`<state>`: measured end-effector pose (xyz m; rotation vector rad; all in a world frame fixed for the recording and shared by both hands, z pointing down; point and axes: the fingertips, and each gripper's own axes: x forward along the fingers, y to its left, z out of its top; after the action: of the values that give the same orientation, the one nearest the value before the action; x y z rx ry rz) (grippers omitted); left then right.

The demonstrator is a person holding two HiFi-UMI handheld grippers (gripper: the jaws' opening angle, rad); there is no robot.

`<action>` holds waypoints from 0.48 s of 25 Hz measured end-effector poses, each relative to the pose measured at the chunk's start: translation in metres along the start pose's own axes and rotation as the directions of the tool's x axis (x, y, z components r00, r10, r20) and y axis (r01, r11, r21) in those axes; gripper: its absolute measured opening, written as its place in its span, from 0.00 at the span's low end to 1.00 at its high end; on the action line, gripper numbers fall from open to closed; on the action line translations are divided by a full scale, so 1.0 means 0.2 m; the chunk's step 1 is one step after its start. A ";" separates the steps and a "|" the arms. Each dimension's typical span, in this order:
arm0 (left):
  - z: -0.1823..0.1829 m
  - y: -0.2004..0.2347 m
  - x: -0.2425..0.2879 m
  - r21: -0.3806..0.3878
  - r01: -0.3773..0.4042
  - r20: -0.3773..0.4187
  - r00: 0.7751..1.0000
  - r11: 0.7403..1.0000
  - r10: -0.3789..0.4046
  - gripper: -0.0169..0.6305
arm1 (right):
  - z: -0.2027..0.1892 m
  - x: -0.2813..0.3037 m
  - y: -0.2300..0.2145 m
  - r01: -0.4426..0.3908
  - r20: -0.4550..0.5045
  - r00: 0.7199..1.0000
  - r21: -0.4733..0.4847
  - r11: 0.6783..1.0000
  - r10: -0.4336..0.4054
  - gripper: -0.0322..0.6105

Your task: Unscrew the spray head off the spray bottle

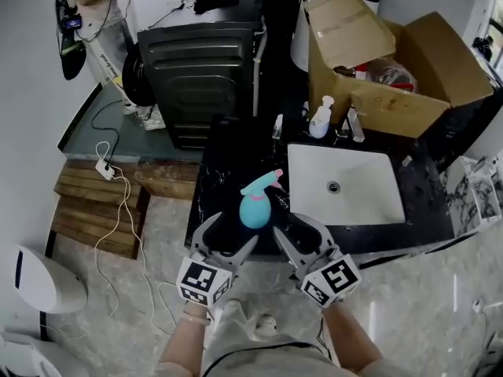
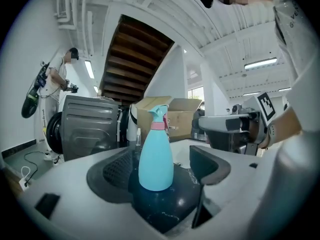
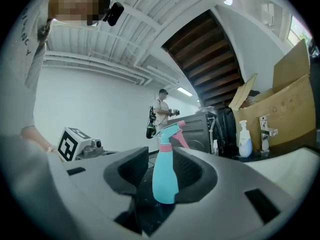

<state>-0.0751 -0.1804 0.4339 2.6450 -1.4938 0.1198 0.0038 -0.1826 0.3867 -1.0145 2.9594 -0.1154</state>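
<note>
Left gripper, lower centre-left of the head view: jaws spread wide, nothing between the pads. Its own view shows the spray bottle standing ahead of the open jaws, framed by them but not touched.

Spray bottle, centre of the head view: upright on the dark countertop near its front edge, just left of the white sink. The spray head is seated on the neck, with the pink collar flush against the turquoise body. No gap or tilt is visible there.

Right gripper, lower centre-right of the head view: jaws partly apart and empty. Its own view shows the bottle beyond the pads, clear of both.

Assessment: no unscrewing appears to have been done. The head is on and neither gripper has hold of the bottle. Outstanding steps, as judged: clamp the body with one gripper, close the other on the collar or head, turn it loose, then lift it clear.
</note>
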 end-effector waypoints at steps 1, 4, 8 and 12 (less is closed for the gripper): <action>0.00 0.01 0.03 0.000 0.019 -0.009 1.000 1.000 -0.019 0.56 | 0.00 0.02 -0.01 0.015 -0.002 1.000 -0.001 1.000 -0.015 0.28; -0.02 0.05 0.10 0.005 0.066 -0.039 0.997 0.998 -0.066 0.58 | 0.01 0.07 -0.03 0.054 -0.007 0.999 -0.003 0.999 -0.054 0.29; -0.03 0.07 0.17 0.033 0.119 -0.071 0.991 0.992 -0.116 0.60 | 0.03 0.13 -0.04 0.092 -0.003 0.996 -0.015 0.996 -0.092 0.32; -0.04 0.08 0.23 0.049 0.173 -0.095 0.981 0.984 -0.168 0.63 | 0.06 0.20 -0.04 0.131 0.009 0.991 -0.027 0.991 -0.131 0.36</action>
<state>-0.0645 -0.2265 0.4471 2.7578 -1.2495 0.2680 -0.0226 -0.2151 0.3756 -1.2103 2.8939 -0.0720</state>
